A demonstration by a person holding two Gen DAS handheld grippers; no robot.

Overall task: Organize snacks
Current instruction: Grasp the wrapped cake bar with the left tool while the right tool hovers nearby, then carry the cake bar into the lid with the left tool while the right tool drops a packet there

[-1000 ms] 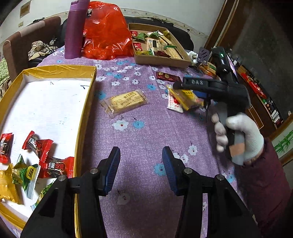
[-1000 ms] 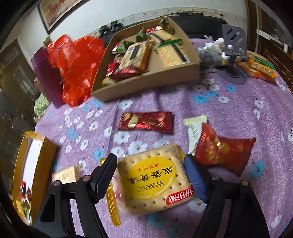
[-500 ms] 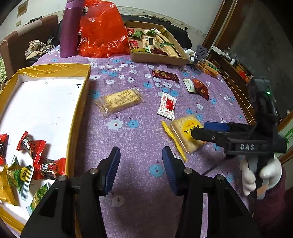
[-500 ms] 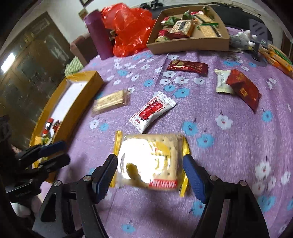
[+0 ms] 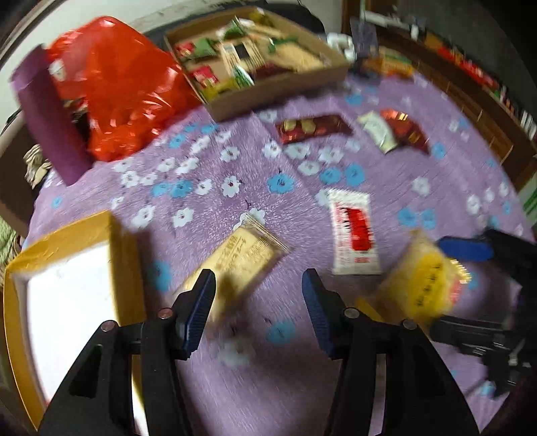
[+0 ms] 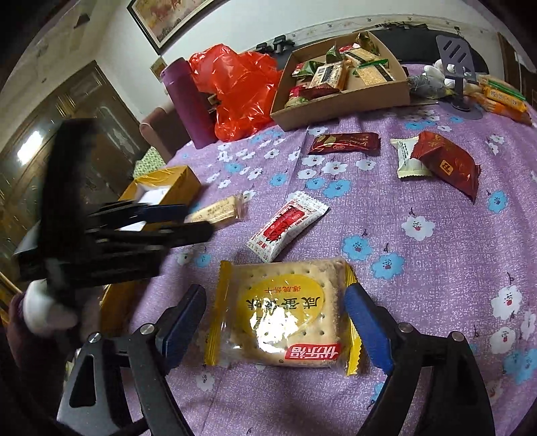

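The cracker pack (image 6: 280, 315) lies flat on the purple cloth (image 6: 436, 268) between the right gripper (image 6: 275, 322)'s opening jaws, pads clear of it. Left of it, the left gripper (image 5: 258, 308) hangs over a tan biscuit bar (image 5: 241, 265), jaws opening, gripping nothing. A yellow tray (image 5: 124, 255) sits left; a cardboard box (image 6: 339, 100) sits far.

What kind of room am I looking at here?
Probably a home living or dining room: a table with a purple flowered tablecloth, a framed picture on the wall, and a wooden cabinet nearby.
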